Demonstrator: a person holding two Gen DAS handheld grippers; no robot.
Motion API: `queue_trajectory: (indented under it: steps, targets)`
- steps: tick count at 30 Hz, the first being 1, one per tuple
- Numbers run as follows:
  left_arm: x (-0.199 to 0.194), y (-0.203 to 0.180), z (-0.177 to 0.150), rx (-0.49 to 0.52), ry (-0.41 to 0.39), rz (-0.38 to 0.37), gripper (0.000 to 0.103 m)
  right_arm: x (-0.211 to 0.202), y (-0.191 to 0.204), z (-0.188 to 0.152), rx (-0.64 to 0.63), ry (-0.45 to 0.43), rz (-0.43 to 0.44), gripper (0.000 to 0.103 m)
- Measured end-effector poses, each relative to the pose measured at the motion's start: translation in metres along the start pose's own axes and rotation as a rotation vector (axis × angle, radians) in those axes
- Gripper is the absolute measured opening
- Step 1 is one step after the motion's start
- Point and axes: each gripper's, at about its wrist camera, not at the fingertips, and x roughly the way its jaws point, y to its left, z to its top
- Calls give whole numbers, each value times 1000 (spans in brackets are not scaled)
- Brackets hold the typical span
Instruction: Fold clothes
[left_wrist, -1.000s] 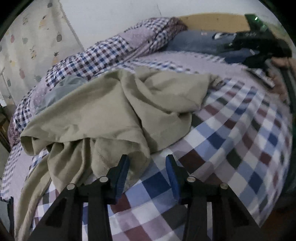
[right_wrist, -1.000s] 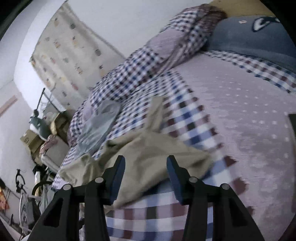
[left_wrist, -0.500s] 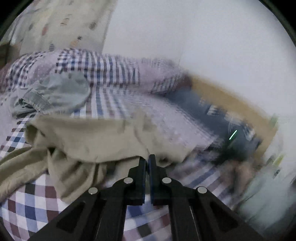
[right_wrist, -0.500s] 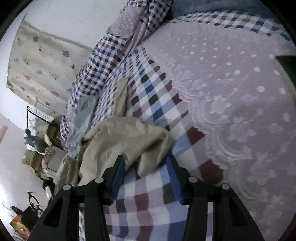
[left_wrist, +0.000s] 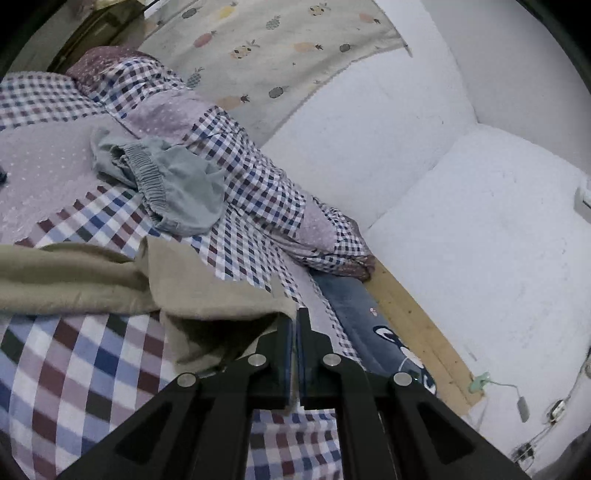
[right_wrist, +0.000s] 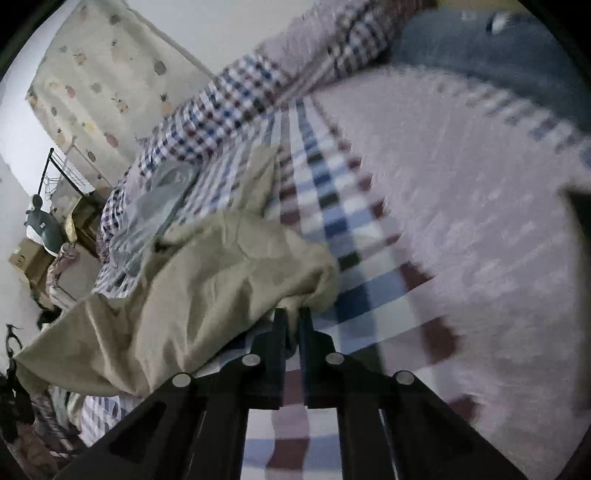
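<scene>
Two grippers, the left gripper and the right gripper, each pinch an edge of the tan cloth, which hangs bunched over the checked bed cover, near gray shorts.

Khaki-beige garment, plain, ahead-left of black left gripper with blue finger pads. Same beige cloth ahead of black right gripper. Checked bedspread: blue, maroon, white squares, plus lilac dotted panel. Grey-green shorts further ahead-left. Cream curtain with pineapple print. Navy pillow ahead-right, white wall.
</scene>
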Motion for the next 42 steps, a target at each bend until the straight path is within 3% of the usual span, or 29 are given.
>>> queue_trajectory:
  steps: [7,9,11,16,21,26,36,39,42]
  targets:
    - [-63,11,9,-140,-118,-104,1,-133,31,-21,-186,-261,-92,3]
    - [-77,10,14,-141,-125,-91,1,-172,35,-35,-220,-327,-105,3]
    - [-83,12,12,-145,-110,-41,1,-188,30,-44,-203,-291,-94,3]
    - [-97,22,1,-208,-67,45,1,-182,7,-81,-153,-83,-134,3]
    - [-111,32,-10,-270,-24,132,1,-188,35,-99,-273,55,-162,3]
    - [-124,42,-21,-330,19,221,1,-205,48,-120,-309,108,-163,3]
    - [-126,73,-28,-358,117,509,1,-183,35,-143,-294,231,-274,5]
    - [-126,82,-30,-365,147,595,11,-176,31,-150,-289,269,-307,6]
    - [-132,78,-25,-337,123,605,39,-178,28,-147,-270,253,-314,14]
